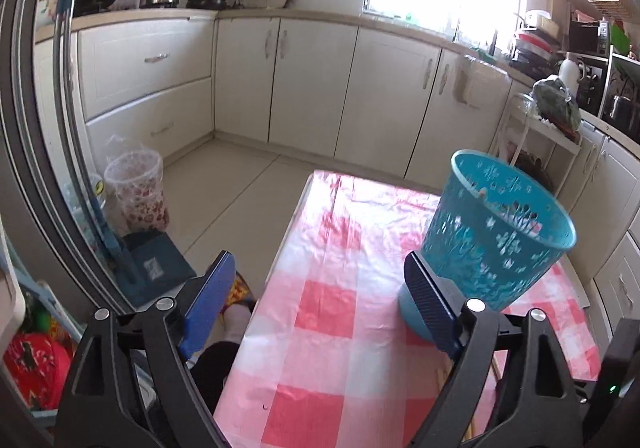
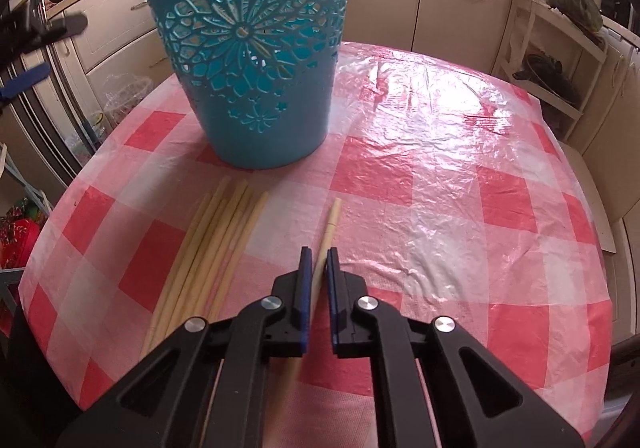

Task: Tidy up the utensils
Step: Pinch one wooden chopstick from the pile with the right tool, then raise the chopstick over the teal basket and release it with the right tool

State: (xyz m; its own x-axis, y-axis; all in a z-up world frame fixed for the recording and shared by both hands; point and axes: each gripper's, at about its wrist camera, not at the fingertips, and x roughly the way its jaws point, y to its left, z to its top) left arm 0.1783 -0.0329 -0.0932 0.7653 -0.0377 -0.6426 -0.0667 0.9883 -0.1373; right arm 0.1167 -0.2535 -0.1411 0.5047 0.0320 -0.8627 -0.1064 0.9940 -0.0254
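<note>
My right gripper (image 2: 317, 252) pinches one chopstick (image 2: 330, 219) for the teal basket (image 2: 248, 60); my left gripper (image 1: 320, 280) gapes wide, empty, beside it.

A glossy, crinkled plastic tablecloth (image 2: 420, 184) lay beneath a pierced plastic basket (image 2: 256, 60) and matt pale chopsticks (image 2: 216, 244).

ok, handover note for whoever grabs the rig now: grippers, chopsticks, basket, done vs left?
Left gripper: open, empty, beside the blue basket.
Right gripper: shut on a single chopstick, which lies low over the checked tablecloth.
Loose chopsticks: bundle on the cloth left of the held one, in front of the basket.
Done: some utensils seem to sit in the basket already.
Left: drop the held chopstick in, then the bundle.
</note>
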